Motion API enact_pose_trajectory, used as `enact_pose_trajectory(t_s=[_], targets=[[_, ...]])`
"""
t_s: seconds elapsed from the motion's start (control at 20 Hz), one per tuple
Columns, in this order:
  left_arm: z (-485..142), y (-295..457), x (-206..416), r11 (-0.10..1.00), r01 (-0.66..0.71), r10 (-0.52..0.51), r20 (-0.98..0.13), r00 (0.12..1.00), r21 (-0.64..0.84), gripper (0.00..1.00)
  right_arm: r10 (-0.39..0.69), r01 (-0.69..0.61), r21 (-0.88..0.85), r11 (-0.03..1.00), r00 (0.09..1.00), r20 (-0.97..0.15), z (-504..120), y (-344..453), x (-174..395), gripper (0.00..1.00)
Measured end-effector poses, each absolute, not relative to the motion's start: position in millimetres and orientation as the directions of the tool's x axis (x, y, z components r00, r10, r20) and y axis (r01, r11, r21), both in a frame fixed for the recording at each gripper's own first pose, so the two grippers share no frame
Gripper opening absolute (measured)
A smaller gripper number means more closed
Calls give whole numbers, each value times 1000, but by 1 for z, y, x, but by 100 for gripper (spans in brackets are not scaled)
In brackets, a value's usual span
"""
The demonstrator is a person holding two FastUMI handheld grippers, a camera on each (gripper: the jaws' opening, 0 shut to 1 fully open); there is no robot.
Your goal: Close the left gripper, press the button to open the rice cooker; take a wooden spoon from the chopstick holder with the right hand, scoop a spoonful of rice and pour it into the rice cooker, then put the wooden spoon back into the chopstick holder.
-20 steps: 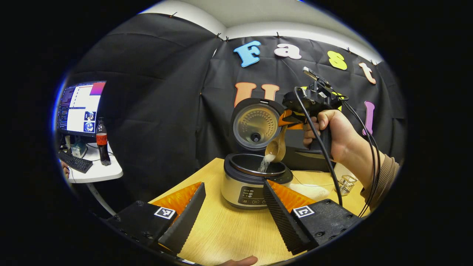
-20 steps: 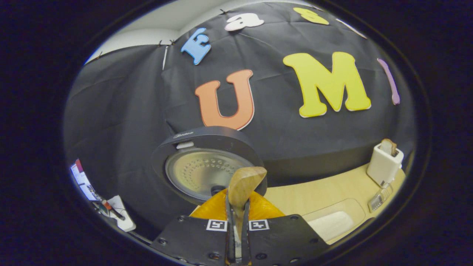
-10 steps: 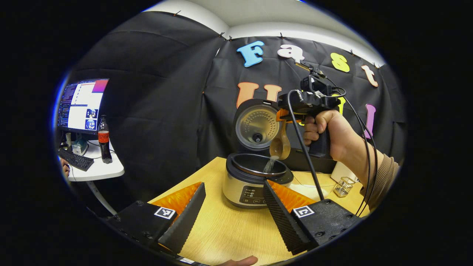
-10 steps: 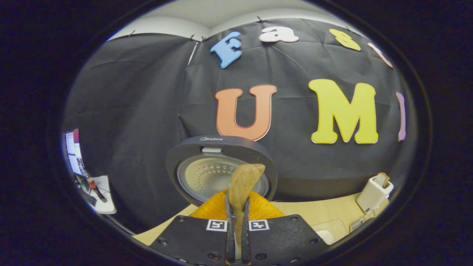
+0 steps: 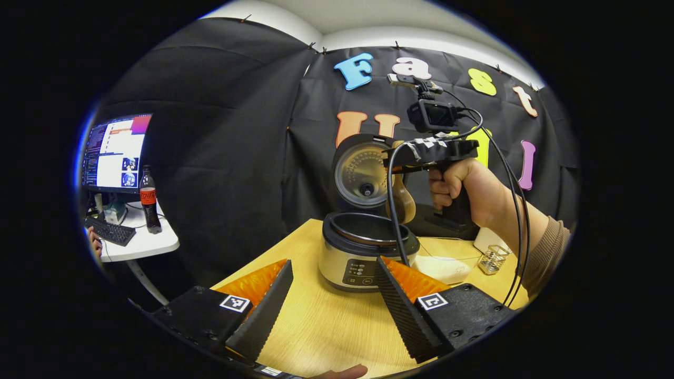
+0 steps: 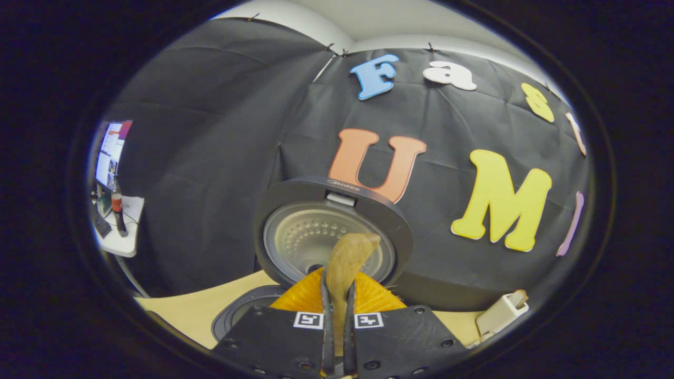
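Right gripper (image 6: 337,316) clamps wooden spoon (image 6: 347,258) by handle, bowl tipped over rice cooker (image 5: 366,252) pot so grains land inside. Left gripper (image 5: 331,295) spread, idle at near edge, w/ lid (image 5: 363,171) up, clear of pour.

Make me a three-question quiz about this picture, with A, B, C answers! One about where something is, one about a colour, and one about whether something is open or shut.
1. Where is the round wooden spoon?
A. above the open pot
B. on the wooden table
C. in the holder

2. What colour is the cap of the dark drink bottle?
A. green
B. black
C. yellow

3. How is the lid of the silver rice cooker?
A. shut
B. taken off
C. standing open

Answers: 1 A, the right gripper holds it over the cooker. 2 B, the cap looks black. 3 C, the lid stands upright behind the pot.
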State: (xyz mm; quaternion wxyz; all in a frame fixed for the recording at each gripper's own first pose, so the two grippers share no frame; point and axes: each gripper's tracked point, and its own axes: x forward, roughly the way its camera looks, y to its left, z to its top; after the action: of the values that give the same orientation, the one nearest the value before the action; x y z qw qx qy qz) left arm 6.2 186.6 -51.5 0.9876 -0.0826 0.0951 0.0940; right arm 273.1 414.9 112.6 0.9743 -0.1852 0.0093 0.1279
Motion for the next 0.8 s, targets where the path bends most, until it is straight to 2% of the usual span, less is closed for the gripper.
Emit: enact_pose_trajectory(t_s=[0.4, 0.8], targets=[[-51, 168, 4, 977, -180, 153, -208, 966, -117, 99, 199, -200, -324, 924, 979, -38, 121, 358, 276, 7], [-44, 136, 8, 985, -139, 118, -187, 975, -105, 99, 57, -61, -287, 956, 998, -22, 126, 227, 275, 7]])
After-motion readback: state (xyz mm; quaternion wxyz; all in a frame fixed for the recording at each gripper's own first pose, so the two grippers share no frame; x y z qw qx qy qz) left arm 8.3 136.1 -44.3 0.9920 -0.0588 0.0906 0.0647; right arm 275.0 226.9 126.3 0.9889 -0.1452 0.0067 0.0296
